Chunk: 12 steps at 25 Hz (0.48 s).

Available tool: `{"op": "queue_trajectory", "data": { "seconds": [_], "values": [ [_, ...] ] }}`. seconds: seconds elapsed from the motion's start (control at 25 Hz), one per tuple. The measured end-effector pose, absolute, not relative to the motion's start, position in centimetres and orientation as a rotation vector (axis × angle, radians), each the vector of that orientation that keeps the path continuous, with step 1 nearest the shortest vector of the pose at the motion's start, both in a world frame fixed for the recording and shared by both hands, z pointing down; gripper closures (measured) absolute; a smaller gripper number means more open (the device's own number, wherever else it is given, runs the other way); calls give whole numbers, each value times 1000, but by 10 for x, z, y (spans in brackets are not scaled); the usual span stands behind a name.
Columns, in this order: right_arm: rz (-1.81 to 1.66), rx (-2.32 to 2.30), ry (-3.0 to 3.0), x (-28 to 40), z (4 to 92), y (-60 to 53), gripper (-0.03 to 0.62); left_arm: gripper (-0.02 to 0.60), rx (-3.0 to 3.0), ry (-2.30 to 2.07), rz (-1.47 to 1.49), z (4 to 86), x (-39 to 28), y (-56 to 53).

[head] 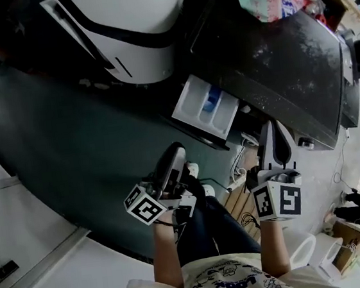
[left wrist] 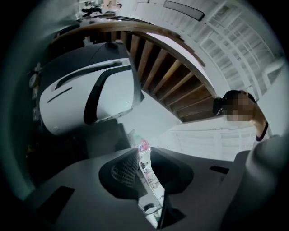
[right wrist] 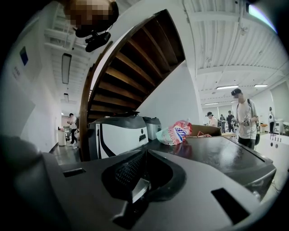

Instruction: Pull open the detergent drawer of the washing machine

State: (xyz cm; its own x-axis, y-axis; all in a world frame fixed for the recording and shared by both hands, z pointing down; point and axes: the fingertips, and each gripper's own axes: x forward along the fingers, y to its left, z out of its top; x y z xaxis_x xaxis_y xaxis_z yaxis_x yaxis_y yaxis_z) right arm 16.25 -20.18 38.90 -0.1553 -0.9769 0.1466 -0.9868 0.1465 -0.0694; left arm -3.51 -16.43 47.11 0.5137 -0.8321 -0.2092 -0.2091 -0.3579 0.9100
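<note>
Looking down, we find the detergent drawer already standing out of the front of the washing machine, at about 1 o'clock from the middle of the head view. It is a white tray divided into compartments, with a blue insert near its middle.

We judge it to be light, stiff moulded plastic running on guides. It should slide with little force, bind if dragged sideways, and meet a hard stop at the end of its travel. Its smooth walls look slippery, so the best hold is likely the front panel at the outer end, pinched across its lip and drawn straight along the drawer's own line.

The left tool is at the drawer's 7 o'clock, released, with a narrow gap between its jaws and nothing in it. The right tool, at the drawer's 4 o'clock, is clenched on nothing. Neither touches the drawer, and to us the pull looks done.
</note>
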Motion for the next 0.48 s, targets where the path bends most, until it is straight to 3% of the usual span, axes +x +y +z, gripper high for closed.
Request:
{"op": "queue_trajectory", "data": {
  "seconds": [0.48],
  "values": [
    [93, 1962, -2443, 153, 272, -182, 574, 565, 2104, -1113, -734, 323, -40, -154]
  ]
}}
